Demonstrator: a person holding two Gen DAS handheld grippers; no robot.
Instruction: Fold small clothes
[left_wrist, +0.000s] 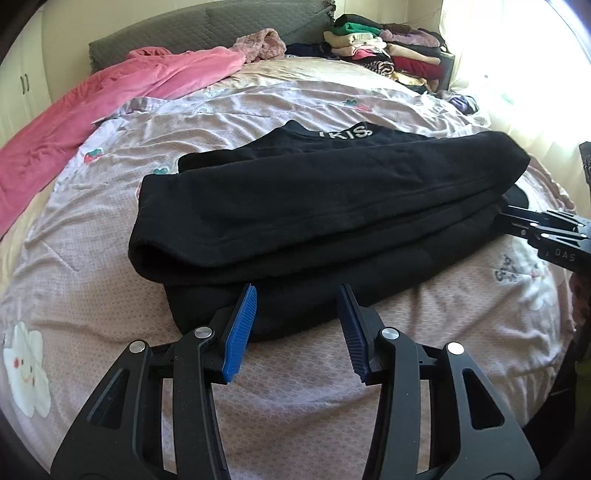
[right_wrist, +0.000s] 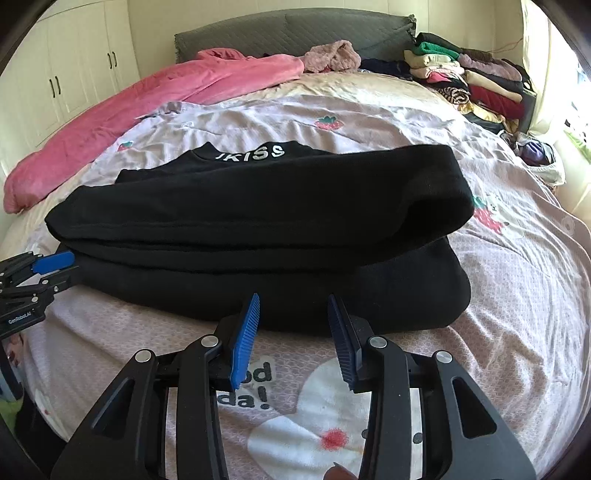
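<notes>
Fingers of both the left gripper and right gripper are held spread at the near hem of the black top, which lies part-folded on the bed. Soft, limp, probably thick fleece is judged; both near corners should be pinched.

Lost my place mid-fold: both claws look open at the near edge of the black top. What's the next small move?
Probably close both claws on the near hem and carry it toward the collar. The black top already has its sides folded in, and the left claw and right claw sit open at that edge, holding nothing.
</notes>
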